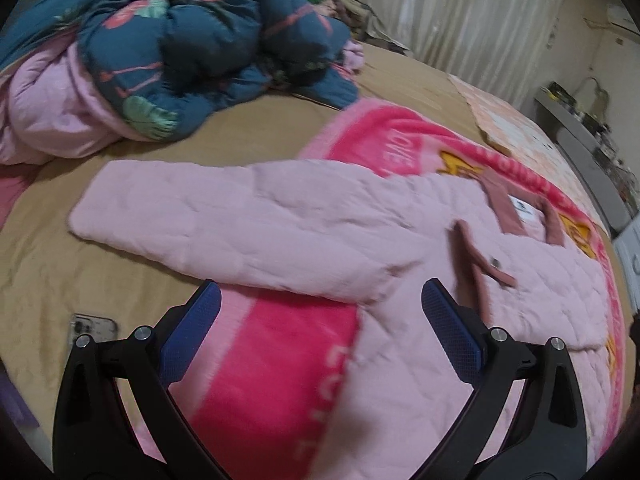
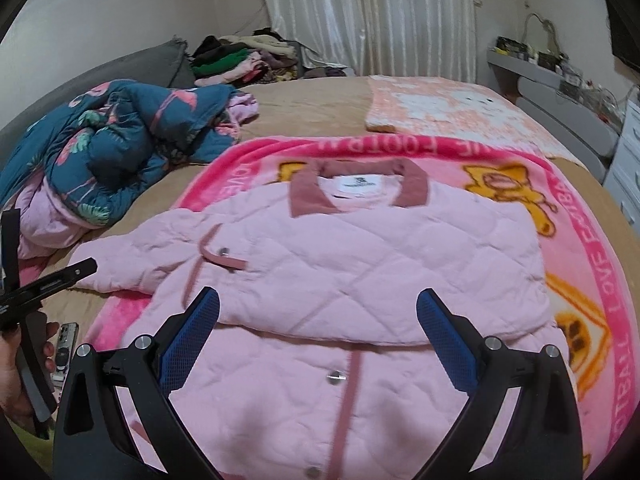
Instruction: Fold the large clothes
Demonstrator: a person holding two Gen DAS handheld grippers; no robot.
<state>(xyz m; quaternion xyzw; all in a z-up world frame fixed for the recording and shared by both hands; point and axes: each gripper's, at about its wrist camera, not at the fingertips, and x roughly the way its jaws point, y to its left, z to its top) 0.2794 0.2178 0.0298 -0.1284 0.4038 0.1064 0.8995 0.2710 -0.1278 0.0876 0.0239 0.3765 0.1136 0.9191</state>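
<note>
A pink quilted jacket (image 2: pixel 360 264) with a darker pink collar (image 2: pixel 308 196) lies face up on a bright pink blanket (image 2: pixel 592 264). Its right side is folded across the chest, and the other sleeve (image 1: pixel 224 220) stretches out to the left onto the tan bed cover. My left gripper (image 1: pixel 320 304) hovers open just short of that sleeve's underarm, nothing between its blue pads. My right gripper (image 2: pixel 320 308) is open above the jacket's front, near the snap buttons (image 2: pixel 335 377). The left gripper (image 2: pixel 48 284) also shows at the left edge of the right wrist view, held by a hand.
A bunched blue floral duvet (image 1: pixel 192 40) with pink lining lies at the bed's far left. A phone (image 1: pixel 93 326) rests on the tan bed cover (image 1: pixel 52 264) near the left gripper. Folded clothes (image 2: pixel 244 60) are piled by the curtain, with a peach blanket (image 2: pixel 448 108) beyond and a cluttered shelf (image 2: pixel 540 64) at right.
</note>
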